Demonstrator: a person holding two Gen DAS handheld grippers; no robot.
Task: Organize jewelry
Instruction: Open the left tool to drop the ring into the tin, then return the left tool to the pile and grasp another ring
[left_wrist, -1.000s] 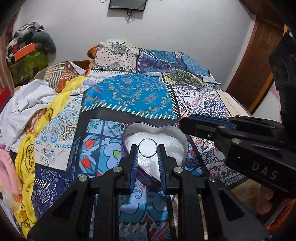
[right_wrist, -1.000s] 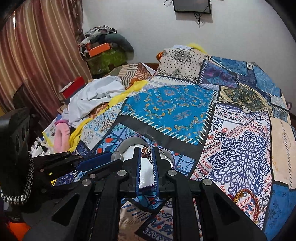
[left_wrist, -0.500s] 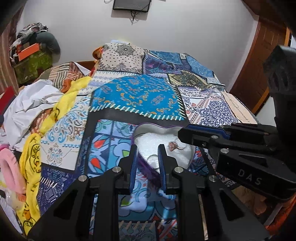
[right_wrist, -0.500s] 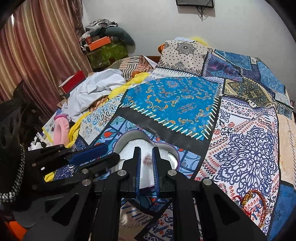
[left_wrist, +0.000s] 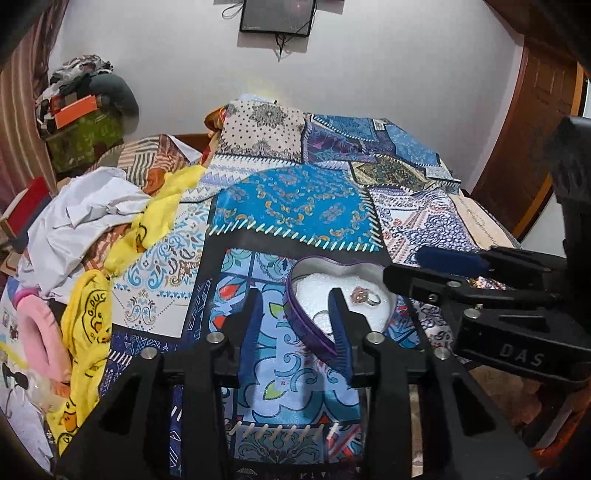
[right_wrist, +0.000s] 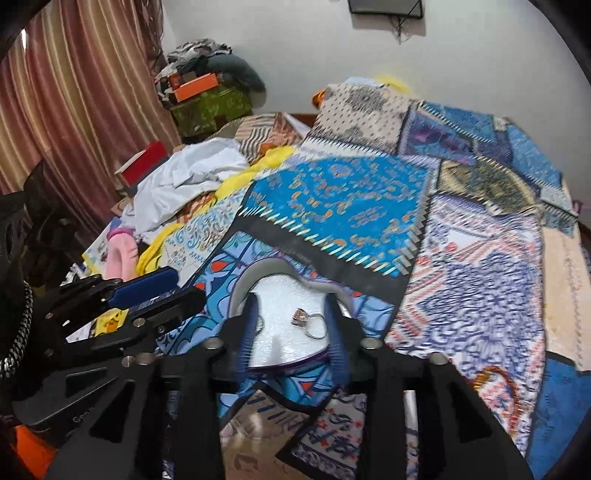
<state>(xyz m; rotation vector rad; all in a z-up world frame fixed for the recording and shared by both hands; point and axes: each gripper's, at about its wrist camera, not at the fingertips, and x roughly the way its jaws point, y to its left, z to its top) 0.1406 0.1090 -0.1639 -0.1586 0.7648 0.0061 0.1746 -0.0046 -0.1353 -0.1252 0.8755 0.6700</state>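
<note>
A purple heart-shaped box (left_wrist: 306, 328) with white foam lining sits on the patchwork bedspread; it also shows in the right wrist view (right_wrist: 273, 275). A stone ring (left_wrist: 364, 295) lies on the foam, also seen in the right wrist view (right_wrist: 308, 321). A plain silver ring (left_wrist: 321, 314) lies beside it, partly hidden by a finger. My left gripper (left_wrist: 295, 317) is open and empty, low at the box's near left rim. My right gripper (right_wrist: 293, 328) is open and empty, its fingers straddling the box. Each gripper shows in the other's view.
A heap of white, yellow and pink clothes (left_wrist: 92, 229) lies on the bed's left side. A beaded bangle (right_wrist: 506, 384) lies on the bedspread at the right. Boxes and bags (left_wrist: 81, 125) stack at the back left. A wooden door (left_wrist: 532, 122) stands right.
The right gripper opened and released the stone ring onto the foam. The left gripper opened wide and shifted left; its plain ring lies in the box.
</note>
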